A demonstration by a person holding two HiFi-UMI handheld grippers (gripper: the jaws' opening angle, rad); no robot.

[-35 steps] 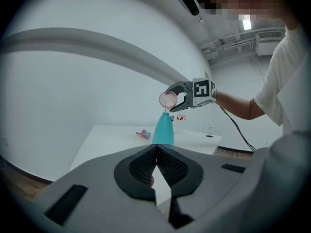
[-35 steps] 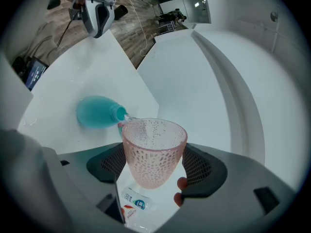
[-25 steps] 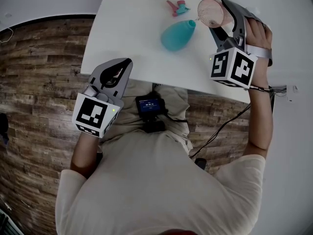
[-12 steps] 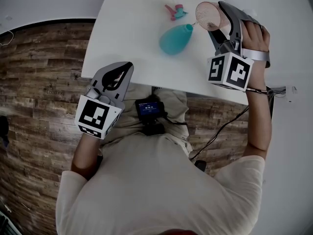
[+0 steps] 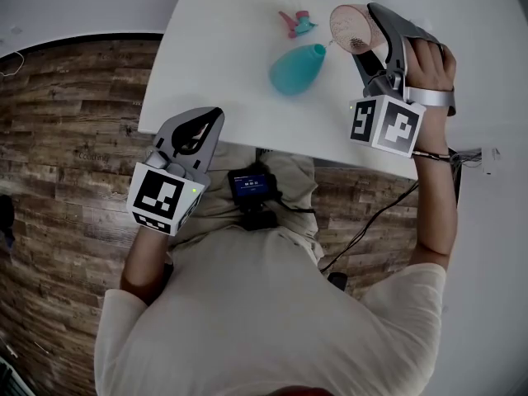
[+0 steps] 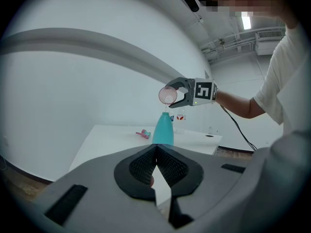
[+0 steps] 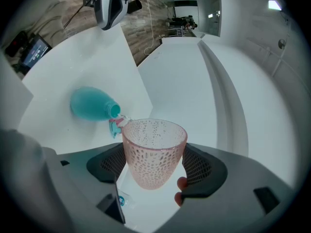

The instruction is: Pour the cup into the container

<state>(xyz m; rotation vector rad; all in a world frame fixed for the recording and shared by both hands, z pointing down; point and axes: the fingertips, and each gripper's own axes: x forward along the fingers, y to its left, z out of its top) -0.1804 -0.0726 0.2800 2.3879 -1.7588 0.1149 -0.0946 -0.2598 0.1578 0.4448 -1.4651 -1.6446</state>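
A teal bottle [image 5: 295, 67] stands uncapped on the white table [image 5: 223, 48]. My right gripper [image 5: 364, 30] is shut on a pink dimpled cup [image 5: 350, 27], tipped so that its rim hangs just over the bottle's neck. In the right gripper view the cup [image 7: 154, 150] sits between both pads, its lip next to the bottle's mouth [image 7: 114, 111]. The left gripper view shows the cup [image 6: 168, 95] above the bottle [image 6: 164, 128]. My left gripper [image 5: 209, 115] hovers at the table's near edge, shut with nothing in it, its jaws meeting at the tips [image 6: 156, 148].
A pink and teal spray cap [image 5: 298, 18] lies on the table behind the bottle. Wooden floor [image 5: 66, 139] runs to the left of the table. A black cable [image 5: 375, 217] hangs by the right arm. Two small bottles [image 6: 181, 116] stand at the table's far side.
The right gripper has rolled a little, tipping the cup slightly further over the bottle's neck. The left gripper has stayed where it was.
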